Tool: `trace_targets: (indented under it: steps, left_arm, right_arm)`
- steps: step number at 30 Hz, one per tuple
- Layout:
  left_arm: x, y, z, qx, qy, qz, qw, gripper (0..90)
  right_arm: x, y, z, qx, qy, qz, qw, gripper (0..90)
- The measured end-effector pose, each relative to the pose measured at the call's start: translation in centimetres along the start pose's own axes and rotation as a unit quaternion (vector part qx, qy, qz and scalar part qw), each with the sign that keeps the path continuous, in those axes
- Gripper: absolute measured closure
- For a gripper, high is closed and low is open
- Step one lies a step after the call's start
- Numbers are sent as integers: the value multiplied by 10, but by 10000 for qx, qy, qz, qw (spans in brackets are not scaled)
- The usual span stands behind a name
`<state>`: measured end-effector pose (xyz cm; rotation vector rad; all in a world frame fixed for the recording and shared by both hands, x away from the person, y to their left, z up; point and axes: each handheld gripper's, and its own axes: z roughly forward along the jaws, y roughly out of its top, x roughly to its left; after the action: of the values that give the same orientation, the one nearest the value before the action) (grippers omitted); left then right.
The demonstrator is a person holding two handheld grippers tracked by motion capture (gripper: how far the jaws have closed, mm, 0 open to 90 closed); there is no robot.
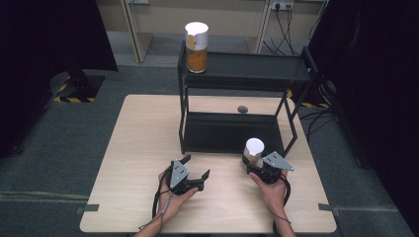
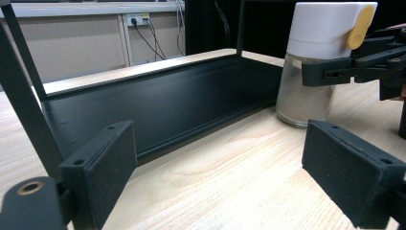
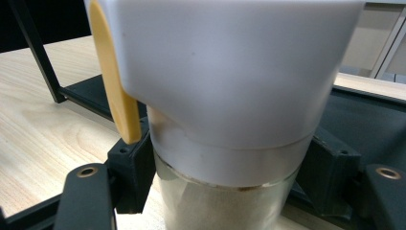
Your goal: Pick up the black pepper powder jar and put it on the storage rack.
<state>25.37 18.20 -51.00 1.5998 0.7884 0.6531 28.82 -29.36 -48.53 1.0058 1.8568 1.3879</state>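
A glass shaker jar (image 1: pixel 255 148) with a white lid and a yellow tab stands on the wooden table (image 1: pixel 143 148), just in front of the black rack's lower shelf (image 1: pixel 227 132). My right gripper (image 1: pixel 250 163) is shut on the jar (image 3: pixel 230 86), its pads pressing the glass under the lid. In the left gripper view the same jar (image 2: pixel 306 91) stands upright on the table with the right gripper (image 2: pixel 349 67) clamped on it. My left gripper (image 1: pixel 197 167) is held over the table to the left, open with nothing between its pads (image 2: pixel 103 163).
A two-level black rack (image 1: pixel 244 74) stands at the table's far middle. On its top shelf, at the left, is a taller jar (image 1: pixel 196 47) with orange contents and a white lid. A small grey object (image 1: pixel 242 109) lies on the table behind the lower shelf.
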Motion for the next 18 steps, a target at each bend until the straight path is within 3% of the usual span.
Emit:
trace_targets:
  steps: [5, 10, 18]
  left_arm:
    - [0, 0, 0, -4, -5, 15, 10000, 111]
    - [0, 0, 0, -14, -4, 13, 10000, 111]
    - [-1, 0, 0, 2, 7, 33, 10000, 111]
  right_arm:
    - [1, 1, -4, -73, -27, 28, 10000, 308]
    - [2, 6, -12, -315, -69, 56, 9995, 308]
    - [0, 25, -25, -604, -119, -4, 9981, 308]
